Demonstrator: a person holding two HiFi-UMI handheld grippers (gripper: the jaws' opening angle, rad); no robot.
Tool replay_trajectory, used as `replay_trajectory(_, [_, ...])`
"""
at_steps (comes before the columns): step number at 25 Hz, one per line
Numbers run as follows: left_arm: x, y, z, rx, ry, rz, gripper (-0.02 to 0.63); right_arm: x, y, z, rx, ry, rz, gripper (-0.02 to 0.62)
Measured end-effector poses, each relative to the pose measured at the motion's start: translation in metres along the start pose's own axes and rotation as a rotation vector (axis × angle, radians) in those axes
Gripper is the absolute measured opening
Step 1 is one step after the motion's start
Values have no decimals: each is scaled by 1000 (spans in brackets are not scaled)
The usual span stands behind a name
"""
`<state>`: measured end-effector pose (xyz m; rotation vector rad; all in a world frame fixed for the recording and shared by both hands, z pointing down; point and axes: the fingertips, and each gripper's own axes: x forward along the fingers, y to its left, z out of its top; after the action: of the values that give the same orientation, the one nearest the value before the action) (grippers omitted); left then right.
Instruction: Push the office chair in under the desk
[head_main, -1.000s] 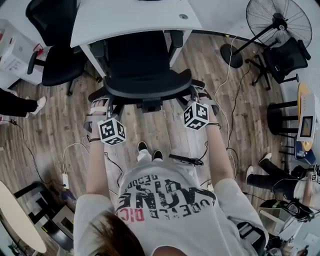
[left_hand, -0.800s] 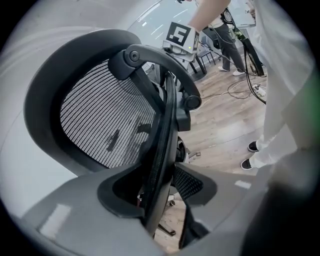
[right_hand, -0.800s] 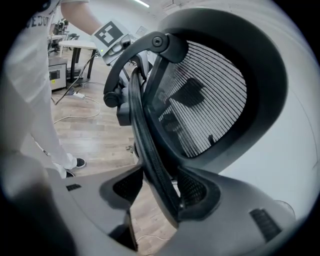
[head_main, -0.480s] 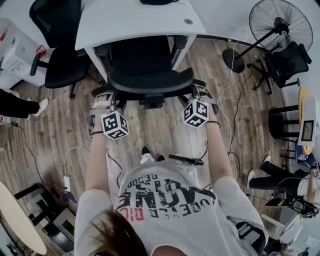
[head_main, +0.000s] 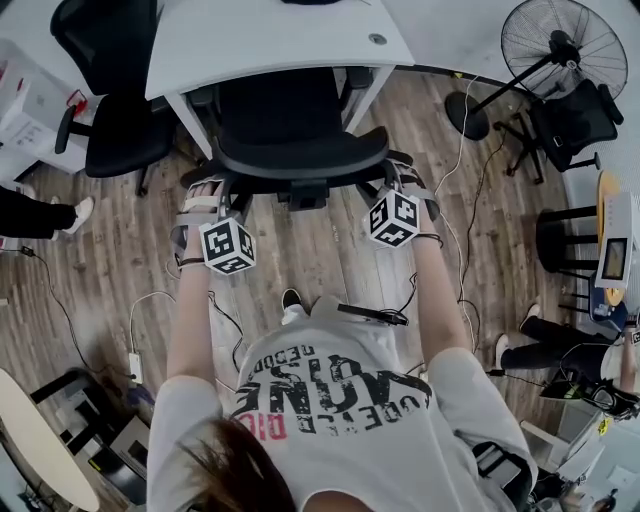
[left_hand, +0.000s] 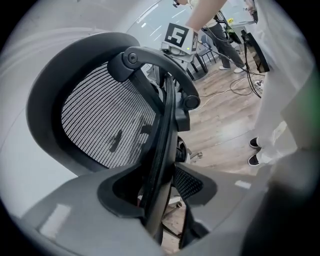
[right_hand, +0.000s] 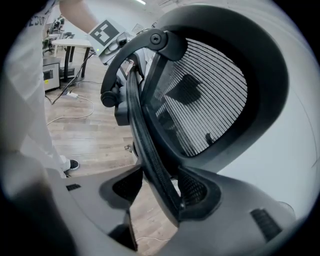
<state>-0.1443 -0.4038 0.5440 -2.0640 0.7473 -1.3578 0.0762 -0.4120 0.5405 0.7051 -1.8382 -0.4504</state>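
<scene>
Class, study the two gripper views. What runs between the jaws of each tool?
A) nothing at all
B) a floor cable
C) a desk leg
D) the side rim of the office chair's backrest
D: in each gripper view, the left tool and the right tool have the dark rim of the backrest clamped between their jaws.
</scene>
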Motion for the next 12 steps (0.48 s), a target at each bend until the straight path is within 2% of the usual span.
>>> replay_trajectory(12, [4, 0, 7, -9, 10, 5, 199, 2, -6, -7, -18, -14, 9, 206])
